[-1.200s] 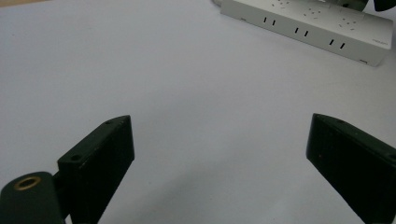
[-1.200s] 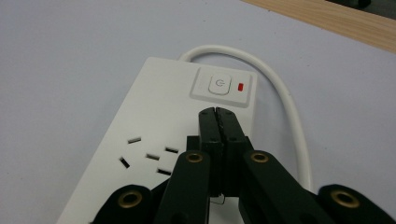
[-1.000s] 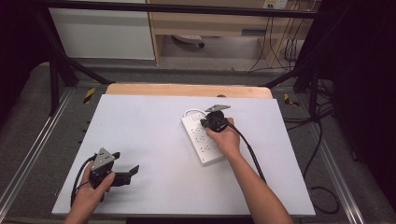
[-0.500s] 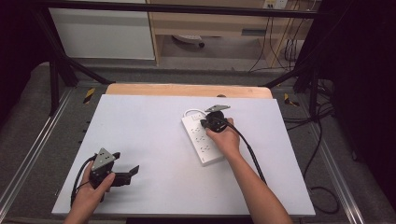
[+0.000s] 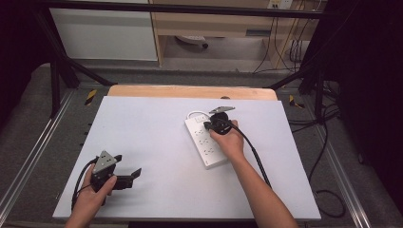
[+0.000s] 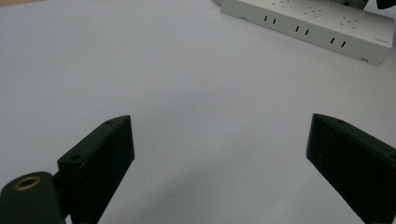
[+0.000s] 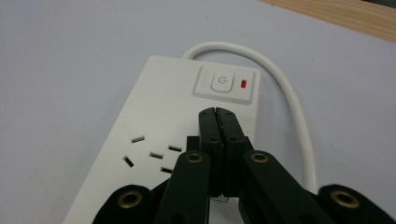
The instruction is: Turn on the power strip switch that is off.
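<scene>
White covering spreads over the table (image 5: pixel 157 128), with a strip of bare wood along its far edge and dark floor and cables beyond. Right of the middle lies a white power strip (image 5: pixel 205 143), its white cord (image 7: pixel 289 98) curling from the far end beside a power button (image 7: pixel 222 83) and a red light. The right gripper (image 7: pixel 218 114), jaws pressed together on nothing, hovers over the strip just short of that button. The left gripper (image 5: pixel 127 176) sits near the front left corner, jaws spread wide above bare surface, well apart from the strip.

left gripper (image 6: pixel 219 158): jaws wide apart, empty | power strip (image 6: pixel 308 28): far, on white table (image 6: pixel 187 93)
</scene>
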Tool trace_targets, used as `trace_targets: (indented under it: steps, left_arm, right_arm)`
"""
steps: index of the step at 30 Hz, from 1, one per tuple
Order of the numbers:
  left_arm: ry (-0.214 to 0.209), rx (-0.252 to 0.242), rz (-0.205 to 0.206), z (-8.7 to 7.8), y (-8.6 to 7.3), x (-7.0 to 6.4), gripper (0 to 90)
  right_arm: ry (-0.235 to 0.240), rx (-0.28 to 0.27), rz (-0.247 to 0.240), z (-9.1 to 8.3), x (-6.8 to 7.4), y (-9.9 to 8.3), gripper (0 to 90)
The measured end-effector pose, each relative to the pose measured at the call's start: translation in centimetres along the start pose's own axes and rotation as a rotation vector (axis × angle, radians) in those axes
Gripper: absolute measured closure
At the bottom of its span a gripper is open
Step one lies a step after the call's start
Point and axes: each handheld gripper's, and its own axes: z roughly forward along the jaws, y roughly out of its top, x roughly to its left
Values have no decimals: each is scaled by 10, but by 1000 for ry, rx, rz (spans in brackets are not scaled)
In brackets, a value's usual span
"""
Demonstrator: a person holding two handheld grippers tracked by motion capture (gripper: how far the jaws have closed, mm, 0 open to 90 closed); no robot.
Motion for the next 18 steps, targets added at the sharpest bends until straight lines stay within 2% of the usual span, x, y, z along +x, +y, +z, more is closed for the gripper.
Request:
trace_targets:
  steps: [18]
  left_arm:
    - [3, 6, 6, 0, 0, 0, 78]
  right_arm:
    - [3, -29, 0, -3, 5, 4, 897]
